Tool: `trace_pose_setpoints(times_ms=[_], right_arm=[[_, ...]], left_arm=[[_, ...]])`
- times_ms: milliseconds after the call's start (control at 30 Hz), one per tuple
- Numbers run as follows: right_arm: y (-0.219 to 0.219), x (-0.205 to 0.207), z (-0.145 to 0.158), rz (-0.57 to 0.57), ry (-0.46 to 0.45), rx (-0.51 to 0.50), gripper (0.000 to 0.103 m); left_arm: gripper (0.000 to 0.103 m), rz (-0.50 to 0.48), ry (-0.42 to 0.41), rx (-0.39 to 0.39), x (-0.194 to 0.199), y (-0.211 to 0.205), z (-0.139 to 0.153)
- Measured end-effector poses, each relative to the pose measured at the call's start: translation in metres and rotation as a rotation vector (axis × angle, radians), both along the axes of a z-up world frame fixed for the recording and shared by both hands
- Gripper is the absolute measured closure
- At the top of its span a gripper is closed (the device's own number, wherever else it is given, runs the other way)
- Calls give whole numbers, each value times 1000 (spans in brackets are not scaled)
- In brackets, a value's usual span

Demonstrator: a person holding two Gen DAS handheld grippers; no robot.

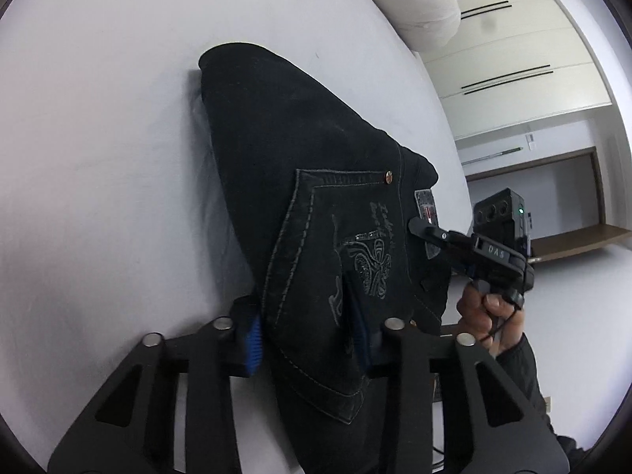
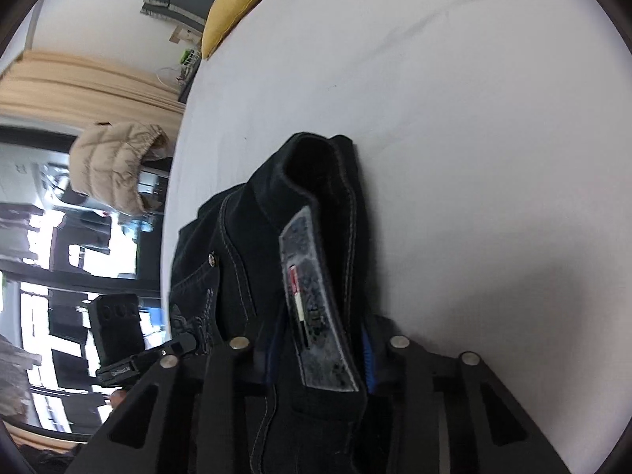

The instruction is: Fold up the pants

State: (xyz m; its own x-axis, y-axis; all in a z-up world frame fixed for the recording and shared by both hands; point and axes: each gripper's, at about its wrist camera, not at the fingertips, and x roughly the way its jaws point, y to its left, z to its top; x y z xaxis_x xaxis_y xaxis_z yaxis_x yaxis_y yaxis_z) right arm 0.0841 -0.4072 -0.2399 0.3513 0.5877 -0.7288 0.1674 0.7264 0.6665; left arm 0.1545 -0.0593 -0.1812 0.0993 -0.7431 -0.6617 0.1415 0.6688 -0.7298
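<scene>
1. White bedsheet [image 1: 98, 166] stretches over the bed around us, with a white bolster pillow [image 1: 414, 4] and cream wardrobe doors [image 1: 513, 63] behind, and a yellow cushion [image 2: 237, 4] at the far edge in the right wrist view.
2. Our pair of black denim pants [image 1: 300, 166], already folded into a thick bundle, lies on the sheet near the bed's edge, back pocket with grey embroidery upward.
3. Our left gripper [image 1: 306, 328] is clamped on the pocket end of the bundle, its blue-padded fingers [image 1: 252, 339] pressing either side of the denim.
4. Our right gripper [image 2: 316, 359] is clenched on the waistband, the grey leather brand patch [image 2: 316, 316] standing between its fingers; in the left wrist view its tip sits by that same patch [image 1: 428, 207], held by a hand [image 1: 486, 316].
5. We judge the risks thus: only the outer layers may be pinched, so inner folds could slide out; uneven pulling between our two grips could skew the bundle; and dragging toward the edge could tip it off the bed.
</scene>
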Motion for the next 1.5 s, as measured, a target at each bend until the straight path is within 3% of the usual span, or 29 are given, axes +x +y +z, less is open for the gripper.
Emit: trace_pose_setpoints(times_ms=[133,300,467,600,800,900,1000,1033,1100,1200,1267,1300,1367,1433,1500], right_arm=[[12,-4,19,4,-36,-88,82],[41,1,63,50,-127,-152,84],[60,33,93,70,-199,-123,84],[75,85,105,74,-239,-91,85],[99,173,102,70,-247,-41,85],[104,205,78,53,-212,-3,85],[105,228,39,32,-141,33,84],[104,233,20,26,-101,50,83],[97,235,-10,-5,-43,46,71],[82,228,-33,-66,-68,206,69],[81,223,-31,-63,-95,223,63],[80,219,-27,-72,-108,203,60],[73,207,-13,-124,-130,171,42],[66,191,7,-171,-177,97,38],[66,163,41,-194,-267,-68,38]], left_arm=[[82,-10,-37,-5,-2,3,12],[84,-15,-105,-10,-5,11,34],[84,24,-200,14,3,26,45],[84,42,-270,81,42,39,54],[84,63,-301,164,120,72,64],[84,72,-275,172,150,85,41],[84,76,-212,174,166,94,-2],[83,78,-189,181,167,96,-17],[77,97,-151,195,169,103,-47],[68,135,-143,112,162,121,-66],[65,139,-161,115,165,123,-66],[64,141,-178,139,160,127,-61],[63,160,-234,187,148,139,-47],[55,198,-337,243,127,142,-15],[43,259,-505,360,90,139,30]])
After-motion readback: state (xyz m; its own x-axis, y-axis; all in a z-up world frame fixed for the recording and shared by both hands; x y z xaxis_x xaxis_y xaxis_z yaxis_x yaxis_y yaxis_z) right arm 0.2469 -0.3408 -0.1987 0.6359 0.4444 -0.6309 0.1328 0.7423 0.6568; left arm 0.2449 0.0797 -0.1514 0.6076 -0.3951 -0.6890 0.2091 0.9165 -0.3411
